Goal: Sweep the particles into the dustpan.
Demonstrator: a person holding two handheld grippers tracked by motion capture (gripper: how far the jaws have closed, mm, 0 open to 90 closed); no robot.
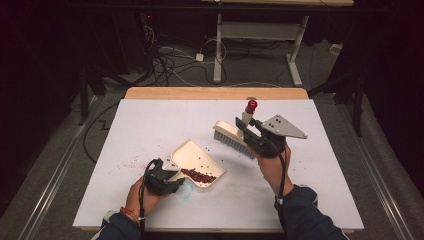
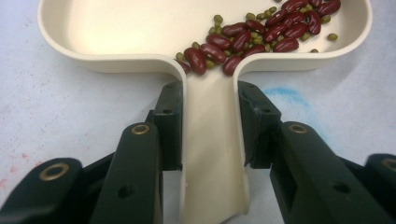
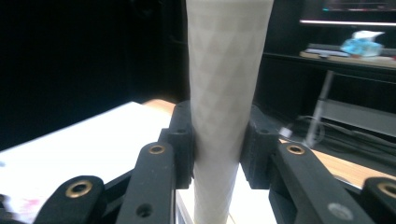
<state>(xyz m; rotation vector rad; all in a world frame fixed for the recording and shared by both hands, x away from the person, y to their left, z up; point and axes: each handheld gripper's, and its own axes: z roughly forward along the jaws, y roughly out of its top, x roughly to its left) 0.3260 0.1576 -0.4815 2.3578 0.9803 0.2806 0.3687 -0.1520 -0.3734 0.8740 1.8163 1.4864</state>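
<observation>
A cream dustpan (image 1: 192, 152) lies on the white table, with red kidney beans (image 1: 199, 175) and small green beans heaped along its near side (image 2: 261, 32). My left gripper (image 1: 167, 176) is shut on the dustpan's handle (image 2: 212, 140), one pad on each side of it. My right gripper (image 1: 250, 134) is shut on the handle (image 3: 224, 93) of a cream hand brush (image 1: 229, 136), lifted above the table to the right of the pan. The brush's bristles point down and its handle ends in a red tip (image 1: 251, 105).
A few stray beans (image 1: 206, 148) lie on the table beside the pan's far rim. Faint red specks (image 1: 131, 163) mark the white table (image 1: 150, 120) to the left. A blue smudge (image 2: 287, 95) sits by the pan's handle. Cables and desk legs lie on the floor beyond.
</observation>
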